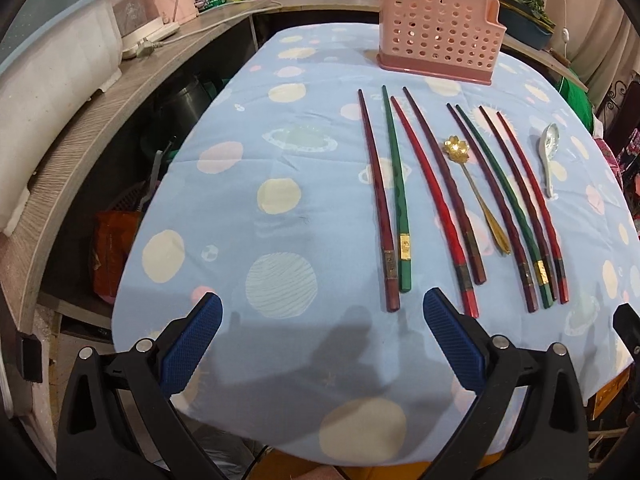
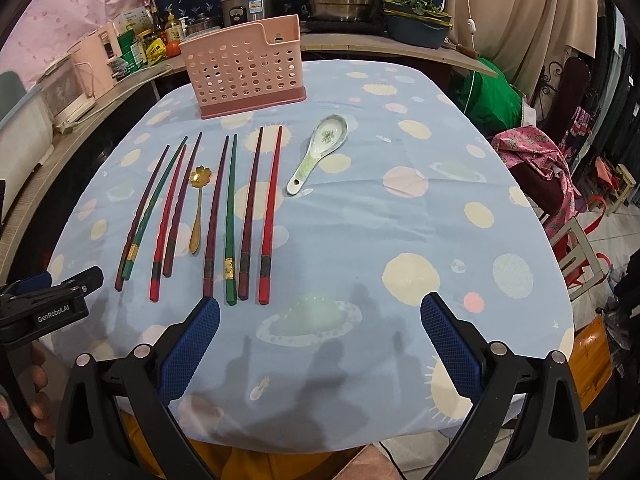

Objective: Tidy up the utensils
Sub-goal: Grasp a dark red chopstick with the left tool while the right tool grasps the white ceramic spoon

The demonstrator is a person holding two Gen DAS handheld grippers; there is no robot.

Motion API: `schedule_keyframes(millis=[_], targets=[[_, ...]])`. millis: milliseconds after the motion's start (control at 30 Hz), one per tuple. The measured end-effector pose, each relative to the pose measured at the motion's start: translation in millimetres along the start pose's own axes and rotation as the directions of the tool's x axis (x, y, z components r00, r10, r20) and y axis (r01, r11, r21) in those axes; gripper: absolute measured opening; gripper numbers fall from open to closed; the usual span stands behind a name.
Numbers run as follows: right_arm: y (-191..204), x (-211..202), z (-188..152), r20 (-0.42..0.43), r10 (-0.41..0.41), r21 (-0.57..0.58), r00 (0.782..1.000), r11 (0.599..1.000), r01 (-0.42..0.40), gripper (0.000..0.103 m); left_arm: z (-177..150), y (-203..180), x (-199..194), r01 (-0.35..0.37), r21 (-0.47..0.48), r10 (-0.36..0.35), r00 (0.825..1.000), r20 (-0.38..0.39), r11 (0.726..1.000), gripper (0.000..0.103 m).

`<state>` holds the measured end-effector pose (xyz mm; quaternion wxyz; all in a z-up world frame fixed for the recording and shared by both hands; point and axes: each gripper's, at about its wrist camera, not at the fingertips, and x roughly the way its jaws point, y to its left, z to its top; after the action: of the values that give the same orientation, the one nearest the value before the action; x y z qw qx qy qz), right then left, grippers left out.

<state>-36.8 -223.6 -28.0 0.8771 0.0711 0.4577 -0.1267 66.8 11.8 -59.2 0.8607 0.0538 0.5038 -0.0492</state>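
Eight long lacquered wooden chopsticks lie side by side on the blue planet-print cloth of the bench, their thin tips pointing far and their square, band-wrapped ends near. Six are red or dark maroon; two are green with gold bands. Among them, touching none clearly, rests a slim gold metal spoon with a flower-shaped bowl, bowl end far. To the right of the row, well apart from it, a white ceramic soup spoon with a green pattern lies tilted, bowl up and far. Beyond the chopstick tips, near the far edge of the bench, stands a pink perforated plastic utensil holder on a darker pink base, upright with nothing showing inside.

The left hand-held gripper hovers over the near edge with its blue-padded jaws spread wide and nothing between them; bare cloth stretches to its left. The right hand-held gripper is likewise spread and unloaded, with open cloth ahead and to the right of the ceramic spoon.
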Motion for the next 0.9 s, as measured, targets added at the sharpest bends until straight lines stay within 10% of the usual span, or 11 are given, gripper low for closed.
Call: schedule_keyframes(millis=[600, 900], targets=[[6.4, 23.3, 13.3, -0.049, 0.004, -0.01, 0.999, 1.0, -0.004, 0.096, 3.5, 3.8, 31.6, -0.008, 0.007, 0.008, 0.998, -0.069, 1.0, 0.088], [2.4, 34.6, 27.1, -0.044, 0.012, 0.003, 0.999, 1.0, -0.011, 0.096, 15.0, 3.0, 35.2, 0.059, 0.007, -0.058, 0.996, -0.064, 0.998, 0.061]])
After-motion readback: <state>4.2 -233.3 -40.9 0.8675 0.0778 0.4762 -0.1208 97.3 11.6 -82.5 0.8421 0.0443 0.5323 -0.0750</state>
